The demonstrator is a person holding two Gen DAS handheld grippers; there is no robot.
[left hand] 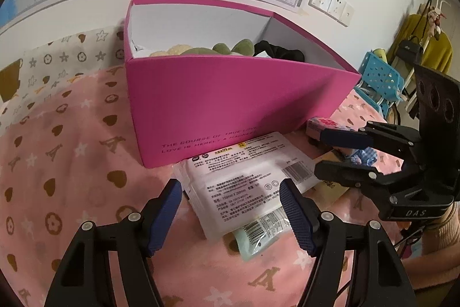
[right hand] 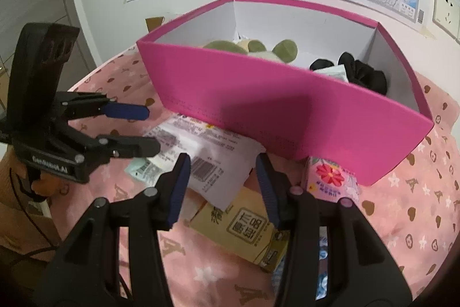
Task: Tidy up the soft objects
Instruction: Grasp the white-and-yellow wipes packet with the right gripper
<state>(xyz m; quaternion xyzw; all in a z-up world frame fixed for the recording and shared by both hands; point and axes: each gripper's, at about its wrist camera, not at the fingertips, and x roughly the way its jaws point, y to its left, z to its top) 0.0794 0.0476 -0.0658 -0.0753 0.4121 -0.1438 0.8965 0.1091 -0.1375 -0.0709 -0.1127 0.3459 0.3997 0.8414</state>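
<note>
Grippers both gaping, nothing held: your left gripper (left hand: 231, 216) hangs over the white plastic wipes packet (left hand: 244, 177) lying against the pink cardboard box (left hand: 218, 102), right gripper (right hand: 222, 189) beside it.

Box (left hand: 230, 105) reads "LOVE IS MERELY A MADNESS"; right gripper (left hand: 339, 157) says "DAS"; left gripper (right hand: 149, 131) "GenRobot.AI"; white pack (left hand: 244, 180) "150mm X 200mm".

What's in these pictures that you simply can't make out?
- Left view: the pink box front wall hides most of the green plush and black fabric inside.
- Left view: the white packet covers most of the pale green packet.
- Right view: the right gripper covers part of the tan carton.
- Both views: the packet print is too small to read.
</note>
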